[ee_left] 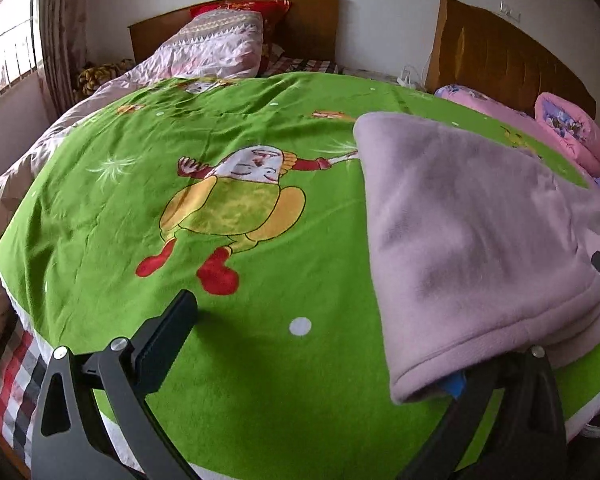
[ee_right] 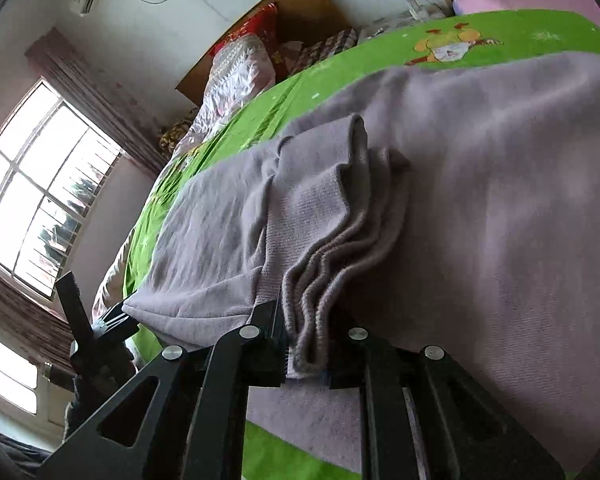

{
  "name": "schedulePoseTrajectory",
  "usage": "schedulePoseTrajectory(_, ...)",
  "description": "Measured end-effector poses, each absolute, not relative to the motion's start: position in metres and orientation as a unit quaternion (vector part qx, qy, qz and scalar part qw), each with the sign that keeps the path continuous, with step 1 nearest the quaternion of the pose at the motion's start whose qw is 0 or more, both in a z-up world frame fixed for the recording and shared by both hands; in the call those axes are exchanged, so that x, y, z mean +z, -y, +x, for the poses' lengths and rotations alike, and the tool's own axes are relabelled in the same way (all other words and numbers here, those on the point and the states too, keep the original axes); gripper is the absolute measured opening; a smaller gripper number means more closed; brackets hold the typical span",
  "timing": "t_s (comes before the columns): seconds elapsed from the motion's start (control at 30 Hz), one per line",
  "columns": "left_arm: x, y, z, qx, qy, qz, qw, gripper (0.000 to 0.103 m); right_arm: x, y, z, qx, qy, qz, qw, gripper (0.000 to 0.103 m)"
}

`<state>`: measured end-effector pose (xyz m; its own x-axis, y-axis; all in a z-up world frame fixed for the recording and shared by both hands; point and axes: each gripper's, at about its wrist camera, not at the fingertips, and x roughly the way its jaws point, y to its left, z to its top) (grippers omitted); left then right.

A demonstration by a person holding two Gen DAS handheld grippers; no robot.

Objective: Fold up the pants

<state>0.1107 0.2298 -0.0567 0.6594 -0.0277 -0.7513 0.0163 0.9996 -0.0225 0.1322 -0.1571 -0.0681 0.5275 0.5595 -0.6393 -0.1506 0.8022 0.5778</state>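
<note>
Here the pants point(ee_left: 472, 240) lie on the right half of a bed, spread over a bright green blanket point(ee_left: 228, 288) printed with a cartoon figure in yellow and red. They are a pale lilac-grey, soft and fleecy on the outside, and already doubled over into a thick slab with a rounded, stitched hem at the near corner. In the right wrist view the fabric point(ee_right: 480, 208) fills most of the frame, and a bunched stack of ribbed edge layers, several thicknesses deep, runs toward the camera.

The right gripper point(ee_right: 306, 364) is closed on that ribbed bundle; its two black fingers press the stacked edges from either side, with the cloth pinched between them close to the blanket.

The left gripper point(ee_left: 312, 364) stands wide apart. Its left finger rests bare over the green blanket, while the right finger is tucked under the near corner of the pants and hidden by the hem, so nothing is pinched between the two.

Behind the blanket sit a pink patterned quilt point(ee_left: 212, 52) and a wooden headboard point(ee_left: 312, 28). A second bed with pink bedding point(ee_left: 572, 132) stands to the right.
</note>
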Motion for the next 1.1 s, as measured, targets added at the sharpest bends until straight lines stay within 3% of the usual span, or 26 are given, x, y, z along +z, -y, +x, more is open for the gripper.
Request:
schedulePoseTrajectory(0.17,-0.037,-0.214,0.084,-0.033,-0.414,0.100,0.904,0.101,-0.058,0.171,0.122,0.196,-0.455,0.209,0.843,0.028)
schedulePoseTrajectory(0.2,-0.030,-0.212,0.076,-0.044,-0.413,0.122,0.901,0.101,-0.050,0.175,0.118,0.187,-0.447,0.193,0.853,0.041)
schedulePoseTrajectory(0.27,-0.008,-0.212,0.059,-0.064,-0.399,0.141,0.904,0.101,-0.029,0.184,0.111,0.150,-0.415,0.140,0.886,0.054)
schedulePoseTrajectory(0.47,0.064,-0.200,0.110,-0.123,-0.302,0.001,0.945,0.101,-0.003,0.128,0.150,0.210,-0.378,-0.023,0.902,0.053)
schedulePoseTrajectory(0.6,0.033,-0.150,0.198,-0.161,-0.373,-0.021,0.913,0.101,-0.014,0.069,0.181,0.264,-0.387,-0.124,0.874,0.053)
schedulePoseTrajectory(0.77,-0.029,-0.129,0.239,-0.105,-0.465,0.051,0.878,0.101,-0.046,0.068,0.196,0.291,-0.417,-0.155,0.847,0.054)
schedulePoseTrajectory(1.1,-0.044,-0.138,0.240,-0.076,-0.473,0.015,0.878,0.102,-0.043,0.078,0.196,0.307,-0.417,-0.122,0.847,0.055)
